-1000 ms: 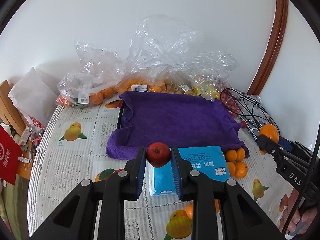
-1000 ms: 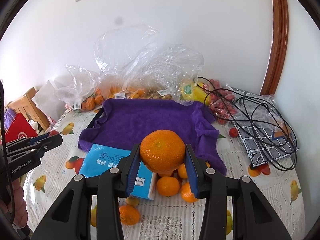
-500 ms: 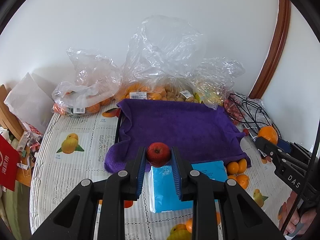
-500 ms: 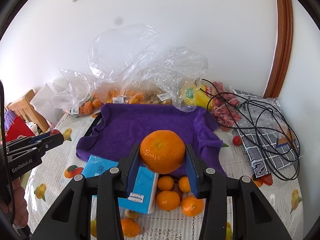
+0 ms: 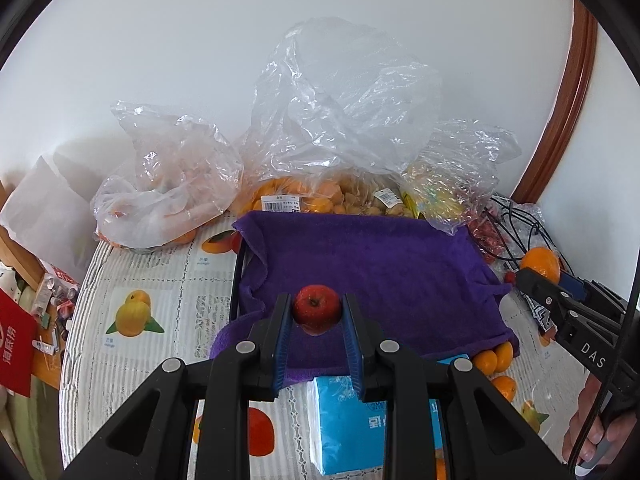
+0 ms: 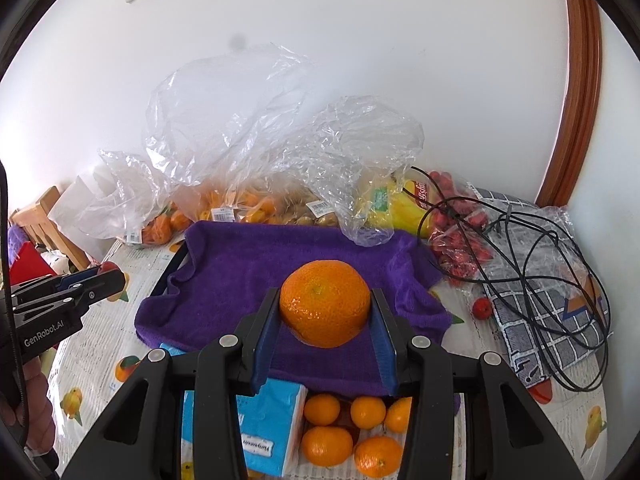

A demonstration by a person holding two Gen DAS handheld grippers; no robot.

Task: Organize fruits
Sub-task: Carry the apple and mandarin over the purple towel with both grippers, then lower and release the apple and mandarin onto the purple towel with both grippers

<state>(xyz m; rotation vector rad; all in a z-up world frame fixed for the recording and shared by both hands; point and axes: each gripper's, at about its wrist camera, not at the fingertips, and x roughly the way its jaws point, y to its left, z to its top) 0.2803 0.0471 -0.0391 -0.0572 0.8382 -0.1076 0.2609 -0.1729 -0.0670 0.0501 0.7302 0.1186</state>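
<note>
My left gripper [image 5: 316, 314] is shut on a small red apple [image 5: 317, 309], held above the near edge of a tray draped with a purple towel [image 5: 368, 268]. My right gripper [image 6: 325, 312] is shut on a large orange [image 6: 325, 303], also over the near part of the purple towel [image 6: 248, 276]. The right gripper with its orange [image 5: 541, 264] shows at the right edge of the left wrist view. The left gripper [image 6: 100, 280] shows at the left of the right wrist view. Several small oranges [image 6: 352, 428] lie on the table in front of the towel.
A blue tissue pack [image 5: 348, 424] lies at the towel's near edge. Clear plastic bags of fruit [image 5: 304, 184] crowd the wall side. Black cables [image 6: 516, 240], a checked cloth and a pack of red fruit [image 6: 460, 240] sit on the right. A small red fruit [image 6: 481, 307] lies loose.
Both grippers have moved forward over the table toward the purple towel, each still holding its fruit. The tissue pack and loose oranges now sit lower in both views.
</note>
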